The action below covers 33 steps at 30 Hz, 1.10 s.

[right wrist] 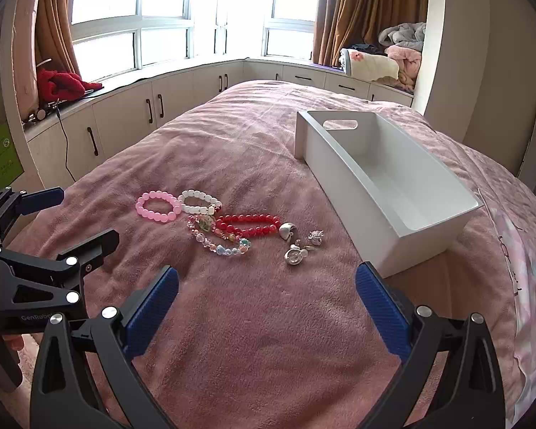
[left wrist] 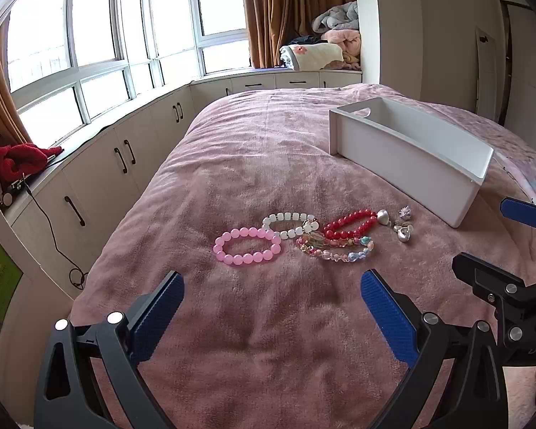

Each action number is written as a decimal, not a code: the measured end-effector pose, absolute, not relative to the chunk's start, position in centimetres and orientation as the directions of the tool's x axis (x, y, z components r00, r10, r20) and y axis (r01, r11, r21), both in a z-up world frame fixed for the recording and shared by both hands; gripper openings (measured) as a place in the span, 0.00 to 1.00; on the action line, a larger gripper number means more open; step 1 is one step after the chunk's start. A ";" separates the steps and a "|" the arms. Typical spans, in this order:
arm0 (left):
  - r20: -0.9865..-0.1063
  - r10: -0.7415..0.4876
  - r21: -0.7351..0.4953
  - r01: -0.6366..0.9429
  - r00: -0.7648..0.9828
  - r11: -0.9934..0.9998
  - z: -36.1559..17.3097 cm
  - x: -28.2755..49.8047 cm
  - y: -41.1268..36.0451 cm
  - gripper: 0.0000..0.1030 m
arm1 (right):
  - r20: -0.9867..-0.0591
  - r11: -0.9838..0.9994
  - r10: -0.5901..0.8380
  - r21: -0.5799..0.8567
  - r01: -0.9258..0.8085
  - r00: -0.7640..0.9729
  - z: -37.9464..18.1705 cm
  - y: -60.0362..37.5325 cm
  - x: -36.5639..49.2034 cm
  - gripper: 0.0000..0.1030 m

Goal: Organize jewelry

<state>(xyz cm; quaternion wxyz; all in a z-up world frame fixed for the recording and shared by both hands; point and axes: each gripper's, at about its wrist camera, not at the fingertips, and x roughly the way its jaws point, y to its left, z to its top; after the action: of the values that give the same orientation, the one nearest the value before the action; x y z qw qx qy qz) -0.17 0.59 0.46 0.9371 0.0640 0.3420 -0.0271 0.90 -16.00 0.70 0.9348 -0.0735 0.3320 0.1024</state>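
Observation:
Several bead bracelets lie together on the pink blanket (left wrist: 253, 164): a pink one (left wrist: 247, 246) (right wrist: 158, 207), a white one (left wrist: 286, 216) (right wrist: 196, 195), a red one (left wrist: 353, 214) (right wrist: 246, 218) and a pastel one (left wrist: 336, 254) (right wrist: 218, 246). Small silver rings and charms (left wrist: 403, 232) (right wrist: 294, 255) sit just right of them. An empty white box (left wrist: 393, 164) (right wrist: 339, 193) stands behind them to the right. My left gripper (left wrist: 273, 304) (right wrist: 89, 214) hovers open in front of the bracelets. To its right, my right gripper (right wrist: 266, 296) (left wrist: 480, 234) is open too, short of the silver pieces.
White cabinets (left wrist: 125, 164) run under the windows along the bed's left side. A red cloth (left wrist: 21, 157) lies on the sill, and a black cable (left wrist: 53, 236) hangs down from it. Folded blankets (right wrist: 386, 60) are piled on the far window seat. The bed drops off at the right.

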 end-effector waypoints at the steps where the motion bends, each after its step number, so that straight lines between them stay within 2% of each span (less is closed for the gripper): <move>1: -0.645 -0.005 0.105 0.094 0.764 0.990 0.4 -0.1 0.3 0.97 | -0.636 0.969 0.142 -0.068 -0.239 0.759 0.7 -16.0 0.9 0.95; 33: -0.649 -0.021 0.091 0.105 0.760 0.990 0.4 -0.3 -0.4 0.97 | -0.630 0.971 0.148 -0.055 -0.234 0.763 0.8 -16.2 0.8 0.95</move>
<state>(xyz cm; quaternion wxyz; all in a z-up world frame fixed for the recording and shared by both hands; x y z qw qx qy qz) -0.28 -0.36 0.36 0.9362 0.0612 0.3446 -0.0335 0.78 -16.23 0.79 0.9365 -0.0653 0.3291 0.1020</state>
